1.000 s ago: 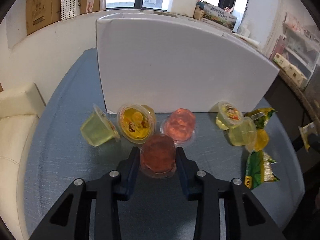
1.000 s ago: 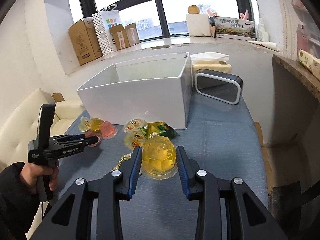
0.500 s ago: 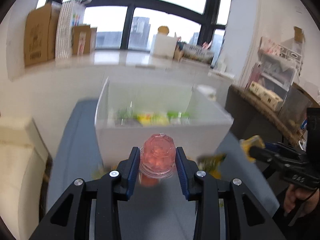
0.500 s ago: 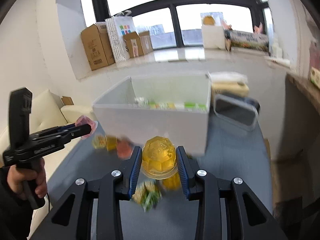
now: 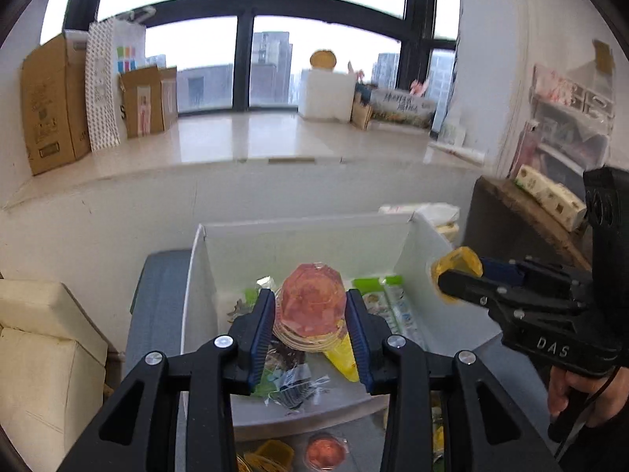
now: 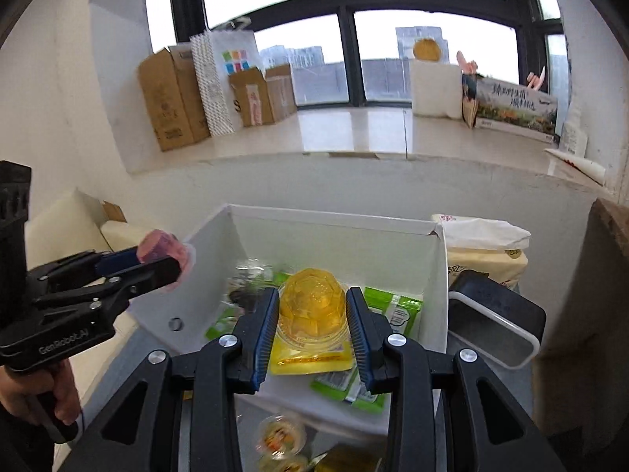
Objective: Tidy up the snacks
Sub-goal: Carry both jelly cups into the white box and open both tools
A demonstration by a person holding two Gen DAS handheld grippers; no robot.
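Observation:
My left gripper holds a red jelly cup over the open white box. Its jaws are opening, with the cup still touching both pads. My right gripper holds a yellow jelly cup over the same box. Its jaws are starting to open, the cup still between the pads. Each view shows the other gripper at the box's side: the right gripper with its yellow cup, the left gripper with its pink-red cup. Green packets and a yellow packet lie inside.
More jelly cups lie on the blue-grey table in front of the box. A dark lidded container and a tissue pack stand to the box's right. A cream sofa is at the left.
Both grippers have lifted their jelly cups off the table and carried them forward over the open box. The box's inside now shows below both cups.

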